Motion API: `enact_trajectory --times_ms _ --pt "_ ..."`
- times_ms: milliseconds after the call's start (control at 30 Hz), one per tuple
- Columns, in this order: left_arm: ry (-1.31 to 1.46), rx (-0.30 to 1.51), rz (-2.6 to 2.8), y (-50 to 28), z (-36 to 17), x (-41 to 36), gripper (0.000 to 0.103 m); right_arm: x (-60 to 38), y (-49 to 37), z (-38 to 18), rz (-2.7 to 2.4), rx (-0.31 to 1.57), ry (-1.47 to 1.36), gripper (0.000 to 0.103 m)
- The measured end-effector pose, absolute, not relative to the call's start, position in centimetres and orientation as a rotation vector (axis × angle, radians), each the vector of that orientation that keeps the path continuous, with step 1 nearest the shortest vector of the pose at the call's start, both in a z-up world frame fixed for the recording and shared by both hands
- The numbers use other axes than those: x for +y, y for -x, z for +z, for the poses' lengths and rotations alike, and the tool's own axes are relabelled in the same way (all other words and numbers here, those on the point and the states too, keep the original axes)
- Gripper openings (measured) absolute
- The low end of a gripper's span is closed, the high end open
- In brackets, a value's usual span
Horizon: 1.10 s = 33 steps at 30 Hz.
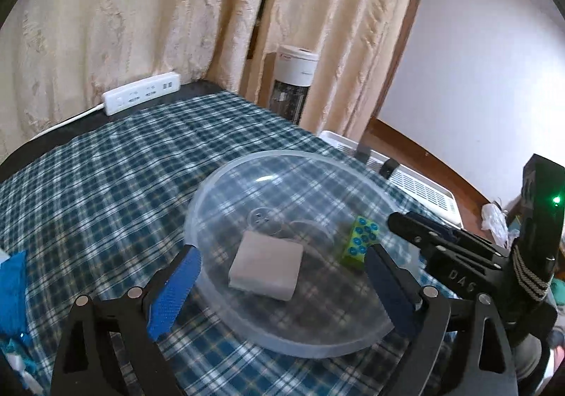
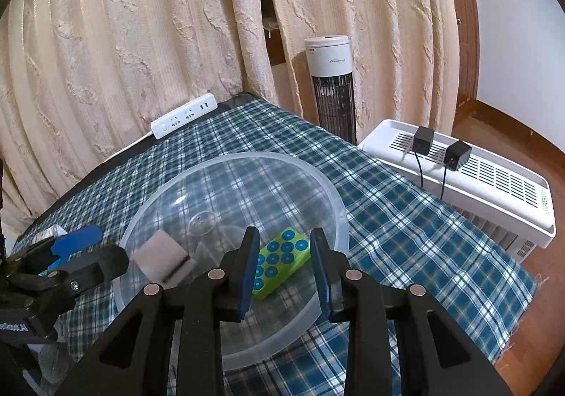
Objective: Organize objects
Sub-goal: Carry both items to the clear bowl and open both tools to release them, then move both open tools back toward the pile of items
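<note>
While both grippers hang over the near side of the table, everything that matters sits in one clear plastic bowl (image 2: 328, 205) on the plaid tablecloth (image 2: 406, 219). Inside it there's a grey-white sponge block (image 1: 266, 265) toward the bowl's left side and a green block with blue dots (image 2: 282, 262) toward its right, apart from each other.

The left gripper (image 1: 282, 286) has its jaws spread wide, one blue pad outside the bowl's left rim and the other over its right side; the sponge block lies between them but nothing presses on it.

The right gripper (image 2: 284, 272) is closed as far as it goes, with a gap left between the pads. The green block shows through that gap, lying on the bowl's bottom, not held.

At the table's far edge a white power strip (image 2: 183, 115) lies against the curtain (image 2: 141, 25). Off the right edge stand a tower fan (image 2: 332, 78) and a white heater (image 2: 476, 177).
</note>
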<state>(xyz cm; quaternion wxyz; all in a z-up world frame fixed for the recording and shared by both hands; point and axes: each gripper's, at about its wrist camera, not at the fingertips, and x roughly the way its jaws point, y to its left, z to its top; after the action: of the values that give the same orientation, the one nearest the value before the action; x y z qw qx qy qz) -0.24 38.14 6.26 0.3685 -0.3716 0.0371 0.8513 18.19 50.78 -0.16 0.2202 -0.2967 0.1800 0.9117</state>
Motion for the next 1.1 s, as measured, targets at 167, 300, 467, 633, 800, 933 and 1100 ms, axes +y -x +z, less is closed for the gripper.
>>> enact_trajectory --times_ms 167,300,467,633,800,933,1100 --pt "0.96 0.108 2.243 -0.1 6.8 36.7 0.101 50.0 -17.8 -0.2 2.547 0.493 0.834 0.032" --pt "0.968 0.133 2.283 -0.6 7.1 35.6 0.103 48.6 -17.4 0.0 2.582 0.492 0.841 0.038" --pt "0.97 0.17 2.323 -1.6 7.1 33.9 0.103 46.9 -17.1 0.5 2.631 0.48 0.846 0.043" --pt "0.968 0.171 2.372 -2.4 7.6 31.7 0.103 45.0 -16.7 0.8 2.674 0.469 0.859 0.043" --pt "0.96 0.135 2.446 -2.9 8.3 28.4 0.103 43.0 -16.1 0.9 2.723 0.464 0.885 0.045" --pt "0.984 0.101 2.503 -3.0 8.5 25.9 0.103 41.2 -15.5 0.9 2.766 0.461 0.908 0.052" --pt "0.999 0.019 2.557 -3.1 8.8 22.3 0.103 38.7 -14.6 0.6 2.825 0.458 0.955 0.053"
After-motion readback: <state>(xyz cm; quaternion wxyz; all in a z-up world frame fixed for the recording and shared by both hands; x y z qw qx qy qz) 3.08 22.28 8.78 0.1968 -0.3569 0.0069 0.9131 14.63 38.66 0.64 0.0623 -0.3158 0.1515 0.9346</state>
